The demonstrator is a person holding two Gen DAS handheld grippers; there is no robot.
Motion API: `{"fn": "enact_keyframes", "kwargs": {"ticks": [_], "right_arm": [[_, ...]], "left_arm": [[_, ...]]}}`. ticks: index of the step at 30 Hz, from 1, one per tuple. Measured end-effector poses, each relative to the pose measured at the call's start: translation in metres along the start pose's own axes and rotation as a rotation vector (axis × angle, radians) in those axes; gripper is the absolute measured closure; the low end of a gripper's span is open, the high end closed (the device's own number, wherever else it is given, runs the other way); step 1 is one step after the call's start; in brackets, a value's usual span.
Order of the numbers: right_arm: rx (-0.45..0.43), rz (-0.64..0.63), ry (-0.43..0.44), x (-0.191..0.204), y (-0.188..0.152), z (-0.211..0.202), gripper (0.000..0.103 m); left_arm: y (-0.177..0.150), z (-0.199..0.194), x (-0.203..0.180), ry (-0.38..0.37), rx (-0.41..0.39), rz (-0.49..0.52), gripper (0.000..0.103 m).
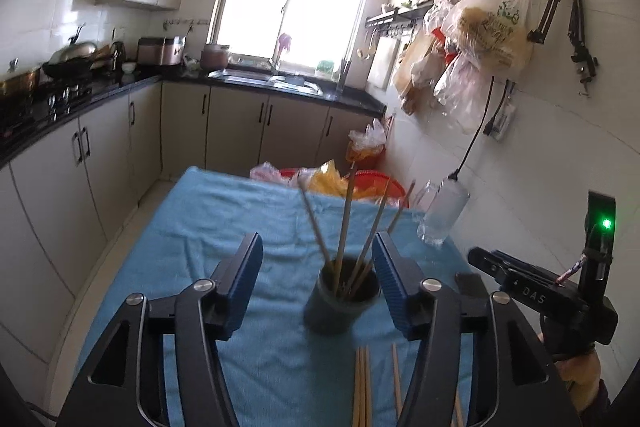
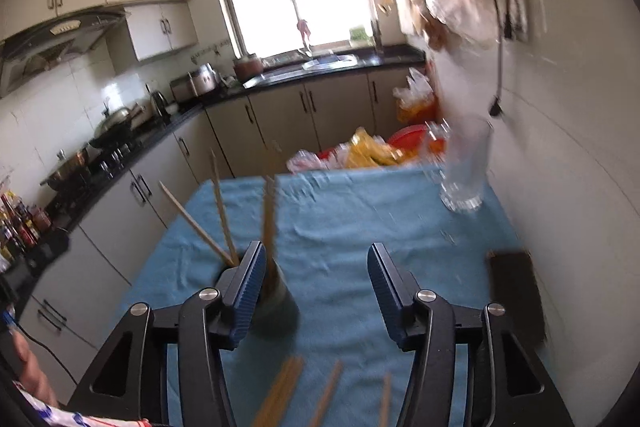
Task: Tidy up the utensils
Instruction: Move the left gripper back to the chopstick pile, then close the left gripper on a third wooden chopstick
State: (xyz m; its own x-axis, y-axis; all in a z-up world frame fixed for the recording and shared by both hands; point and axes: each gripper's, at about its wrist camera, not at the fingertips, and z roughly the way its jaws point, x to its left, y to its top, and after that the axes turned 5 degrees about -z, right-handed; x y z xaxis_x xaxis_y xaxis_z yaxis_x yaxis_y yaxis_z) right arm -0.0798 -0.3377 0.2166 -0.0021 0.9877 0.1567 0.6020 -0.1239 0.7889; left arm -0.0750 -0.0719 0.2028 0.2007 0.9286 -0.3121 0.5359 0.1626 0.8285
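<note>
The right wrist view is smeared with motion blur, so the loose wooden chopsticks (image 2: 280, 395) lying at the near edge of the blue cloth-covered table (image 2: 360, 219) show only as pale streaks, cut off by the bottom of the frame; I cannot count them there. In the left wrist view the same loose chopsticks (image 1: 362, 387) are sharper, a tight bundle plus 1 lying apart to its right, all running out of the frame.

A dark round cup (image 1: 340, 301) stands on the cloth and holds 4 wooden chopsticks (image 1: 346, 215) fanned upward. The left gripper (image 1: 318, 287) has its blue-padded jaws spread wide, empty, the cup standing between them nearer the right-hand pad. The right gripper (image 2: 316, 291) is likewise wide apart and holds nothing; its left-hand finger hides part of the cup (image 2: 280, 307).

A clear empty glass (image 2: 466, 167) stands at the far right of the table, near the wall. A dark flat object (image 2: 516, 291) lies by the table's right edge; what it is I cannot tell.
</note>
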Motion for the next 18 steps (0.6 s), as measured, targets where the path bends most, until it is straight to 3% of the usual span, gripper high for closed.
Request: {"fn": "enact_keyframes", "kwargs": {"ticks": [3,10,13,15,18], "right_arm": [[0.068,0.024,-0.03,-0.022,-0.032,0.002,0.045],[0.259,0.055,-0.083,-0.065,-0.111,0.019,0.045],[0.317,0.058,-0.084,-0.072,-0.136,0.026,0.045],[0.332,0.058,-0.08,-0.075,-0.147,0.028,0.052],[0.345,0.06,-0.077,-0.082,-0.157,0.032,0.053]], "left_arm": [[-0.025,0.009,0.006,0.018,0.067,0.001,0.047],[-0.1,0.065,0.006,-0.019,0.343,0.047,0.048],[-0.129,0.092,-0.004,-0.051,0.463,0.091,0.064],[-0.143,0.102,-0.009,-0.07,0.508,0.122,0.071],[-0.156,0.115,-0.017,-0.081,0.544,0.152,0.079]]}}
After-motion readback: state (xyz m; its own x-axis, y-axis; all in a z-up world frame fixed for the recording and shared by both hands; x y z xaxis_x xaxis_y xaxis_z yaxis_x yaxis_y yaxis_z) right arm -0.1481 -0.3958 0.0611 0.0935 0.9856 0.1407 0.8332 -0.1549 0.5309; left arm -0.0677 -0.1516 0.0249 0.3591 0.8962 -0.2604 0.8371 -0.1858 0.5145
